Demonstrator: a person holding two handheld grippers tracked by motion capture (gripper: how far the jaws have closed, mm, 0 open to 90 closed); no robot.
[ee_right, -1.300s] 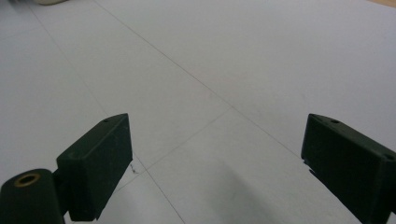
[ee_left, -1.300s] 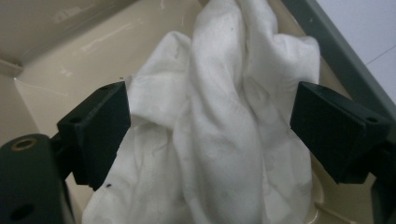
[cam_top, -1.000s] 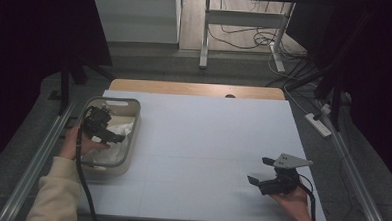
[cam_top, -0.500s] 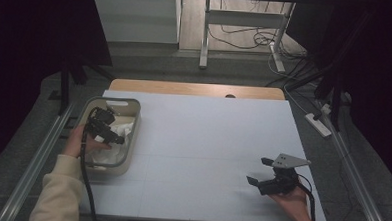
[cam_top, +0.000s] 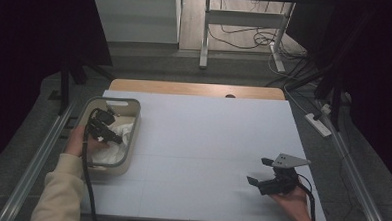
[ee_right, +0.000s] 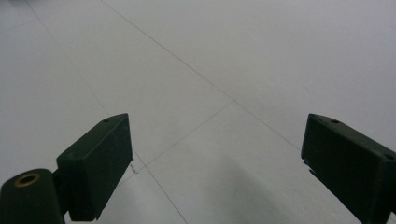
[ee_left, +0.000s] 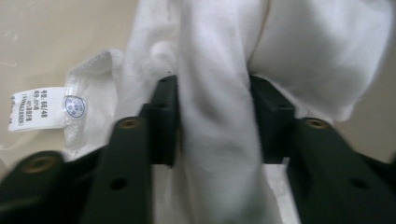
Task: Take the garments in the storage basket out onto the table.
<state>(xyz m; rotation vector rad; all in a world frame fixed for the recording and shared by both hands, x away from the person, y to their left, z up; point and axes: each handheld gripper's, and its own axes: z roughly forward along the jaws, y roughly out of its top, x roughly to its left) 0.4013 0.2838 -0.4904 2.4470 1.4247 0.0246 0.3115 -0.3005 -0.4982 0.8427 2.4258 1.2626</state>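
Broad white tabletop (cam_top: 202,141) bare between hands, open passage. Grey rounded plastic bin (cam_top: 128,137) walls hem crumpled white cloth (cam_top: 120,132) at left edge.

Left tool (cam_top: 114,135) in cloth-filled bin (cam_top: 133,119)

A small white tag (ee_left: 35,108) is sewn to the edge of the white cloth (ee_left: 224,70) — it has a round blue sign and rows of tiny print. The print is too small and blurry to read.
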